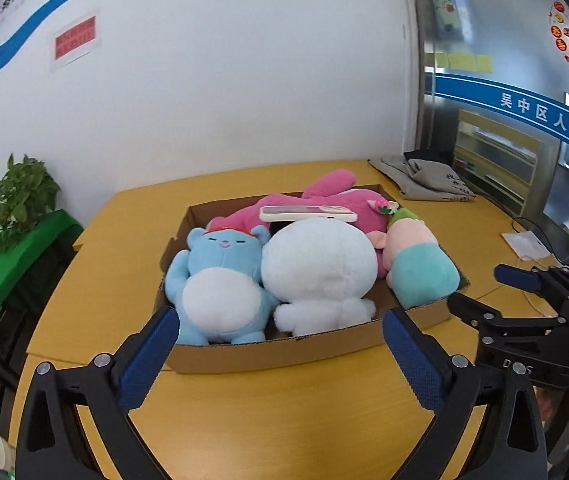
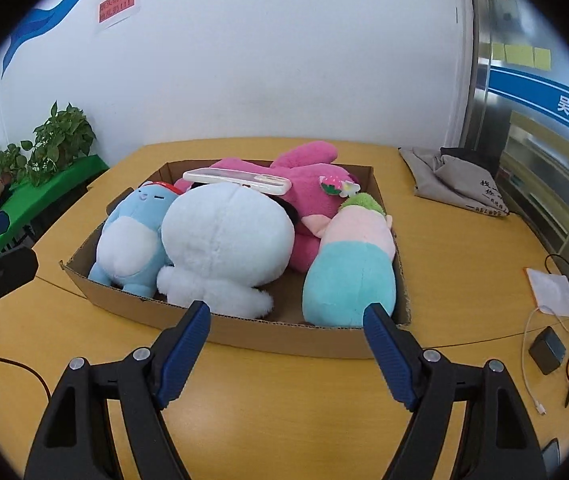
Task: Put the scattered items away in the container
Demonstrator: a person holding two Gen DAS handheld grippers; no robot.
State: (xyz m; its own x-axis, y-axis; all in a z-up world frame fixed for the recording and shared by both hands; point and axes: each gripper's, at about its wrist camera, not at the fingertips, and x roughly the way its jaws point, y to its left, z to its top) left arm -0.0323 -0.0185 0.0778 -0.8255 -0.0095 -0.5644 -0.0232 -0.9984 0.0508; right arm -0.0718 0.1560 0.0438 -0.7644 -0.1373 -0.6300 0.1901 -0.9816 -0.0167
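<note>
Both grippers, left gripper [image 1: 276, 332] and right gripper [image 2: 286, 322], hover spread wide and empty before the cardboard box [image 2: 244, 330] on the yellow table [image 2: 284, 420]. Inside lie pink plush [image 2: 308, 184], white plush [image 2: 224, 236], teal plush [image 2: 350, 276], blue bear [image 2: 132, 240], and phone case [image 2: 236, 180] on top.

Box [image 1: 268, 354]: mid-tabletop, before my tongs.
Bear [image 1: 214, 280]: in box, left end.
Round plush [image 1: 318, 268]: in box, beside bear.
Doll [image 1: 418, 264]: box's right end.
Rabbit [image 1: 324, 196]: behind them.
Remote [image 1: 306, 213]: atop rabbit.
Bag [image 1: 424, 180]: tabletop's far right corner.
</note>
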